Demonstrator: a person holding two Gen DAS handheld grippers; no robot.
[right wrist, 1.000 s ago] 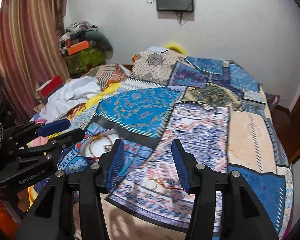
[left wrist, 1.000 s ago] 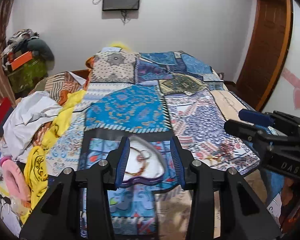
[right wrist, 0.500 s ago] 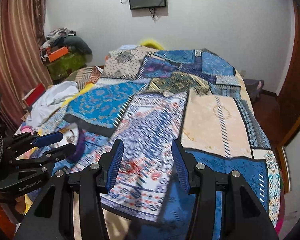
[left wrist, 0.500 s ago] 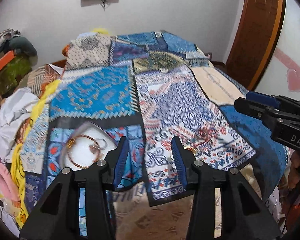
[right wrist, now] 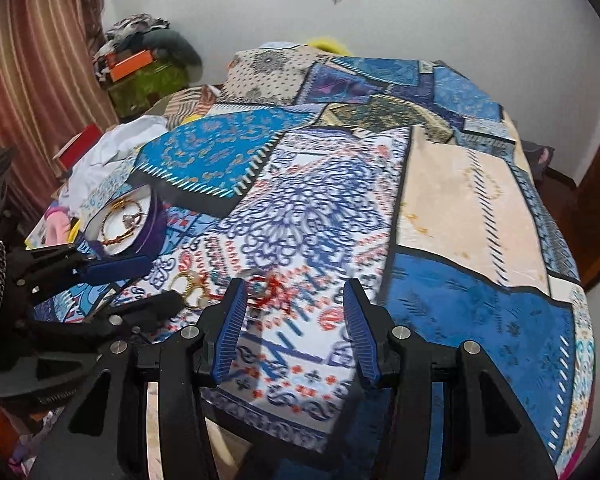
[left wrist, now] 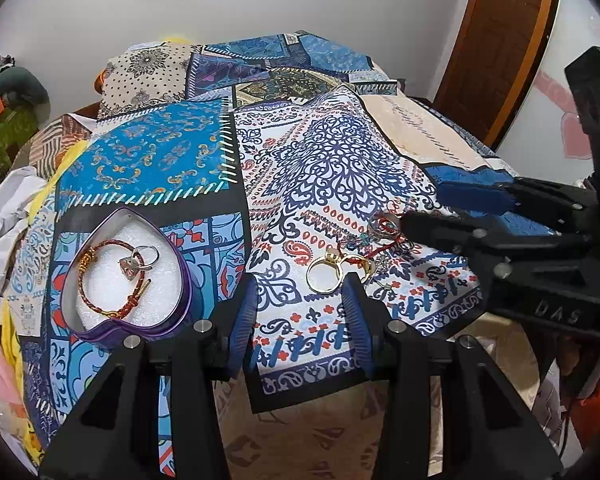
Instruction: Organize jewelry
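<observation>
A purple heart-shaped box (left wrist: 182, 300) with white foam lies on the bedspread at the left. It holds a red braided bracelet (left wrist: 100, 276) and a silver ring (left wrist: 146, 258). Loose jewelry lies to its right: a gold ring (left wrist: 324, 274), a red cord piece (left wrist: 374, 254) and another ring (left wrist: 384, 226). My left gripper (left wrist: 298, 308) is open and empty, just short of the gold ring. My right gripper (right wrist: 292, 316) is open and empty over the blurred red cord piece (right wrist: 268, 284); it also shows at the right of the left wrist view (left wrist: 432, 216). The box shows in the right wrist view (right wrist: 152, 220).
A patchwork bedspread (left wrist: 332, 160) covers the bed. Clothes and cloth (left wrist: 4, 208) are piled along its left side. A wooden door (left wrist: 500, 40) stands at the back right. A curtain (right wrist: 24, 92) hangs at the left in the right wrist view.
My left gripper has swung right from over the heart box toward the loose gold ring. My right gripper has come in toward the loose jewelry. Both stay open.
</observation>
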